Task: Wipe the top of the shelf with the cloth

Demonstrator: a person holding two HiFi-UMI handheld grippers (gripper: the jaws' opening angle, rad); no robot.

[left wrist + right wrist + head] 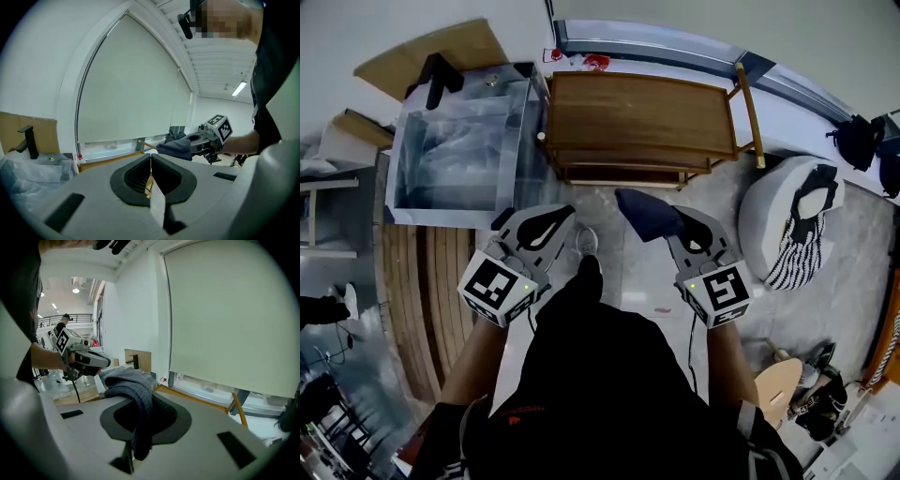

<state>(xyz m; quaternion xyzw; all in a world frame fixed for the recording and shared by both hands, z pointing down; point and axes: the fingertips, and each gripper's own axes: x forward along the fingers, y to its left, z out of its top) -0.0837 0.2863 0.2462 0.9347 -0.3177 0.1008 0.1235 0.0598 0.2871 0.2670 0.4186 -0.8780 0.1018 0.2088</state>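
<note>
A wooden shelf stands by the wall ahead of me, its flat brown top bare. My right gripper is shut on a dark blue-grey cloth, held in the air short of the shelf's front edge. In the right gripper view the cloth drapes over the closed jaws. My left gripper is shut with nothing in it, level with the right one and to its left. The left gripper view shows its jaws pressed together, with the right gripper and the cloth beyond them.
A clear plastic box sits left of the shelf, with cardboard behind it. A white beanbag with a striped cloth lies on the floor at the right. My foot is on the floor between the grippers. Wooden slats lie at the left.
</note>
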